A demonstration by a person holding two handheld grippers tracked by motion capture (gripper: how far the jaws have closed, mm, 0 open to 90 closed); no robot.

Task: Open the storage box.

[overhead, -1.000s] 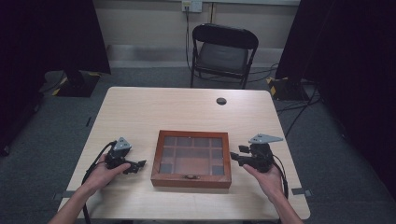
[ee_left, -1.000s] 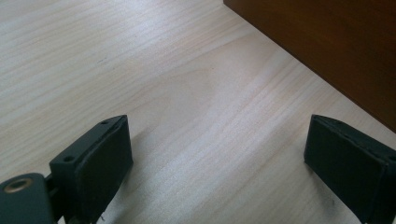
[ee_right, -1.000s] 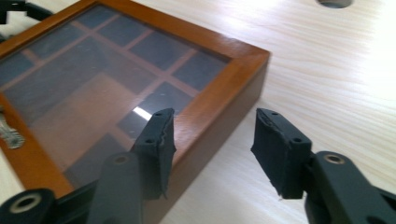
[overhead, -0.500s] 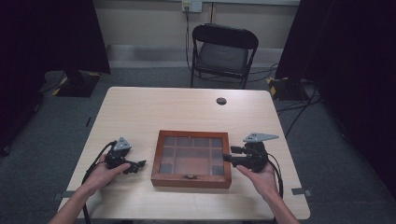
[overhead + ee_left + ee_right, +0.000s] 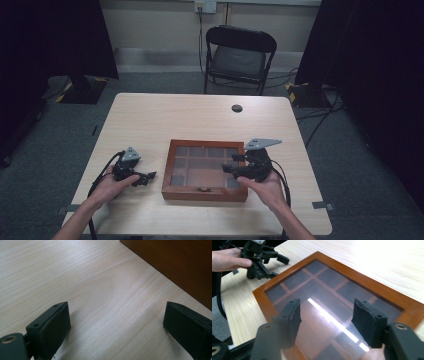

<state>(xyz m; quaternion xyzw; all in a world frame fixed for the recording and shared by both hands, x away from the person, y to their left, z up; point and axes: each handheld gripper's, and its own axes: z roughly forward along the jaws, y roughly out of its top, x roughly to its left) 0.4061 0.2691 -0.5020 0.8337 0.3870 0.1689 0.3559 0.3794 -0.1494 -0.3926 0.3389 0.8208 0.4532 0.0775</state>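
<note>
A flat wooden box (image 5: 172, 170) with a glass lid over several compartments lies on the near half of the table. My right gripper (image 5: 229, 164) hovers over the lid's right side, pointing left. In the right gripper view its jaws (image 5: 327, 320) stand apart above the glass of the box (image 5: 362, 282); they have just been opening, with nothing between them. My left gripper (image 5: 148, 177) rests on the table left of the box, pointing at its side. Its jaws (image 5: 115, 330) are wide open over bare wood, with the box wall (image 5: 175, 267) just ahead. It also appears in the right gripper view (image 5: 277, 266).
The pale wooden table (image 5: 175, 120) has free room behind the box. A small black round object (image 5: 237, 108) sits near the far edge. A black folding chair (image 5: 240, 52) stands beyond the table. Cables trail from both grippers off the near edge.
My right gripper has moved left from beside the box to over its lid, rising a little, and its jaws stand wider. The left gripper has not moved.
</note>
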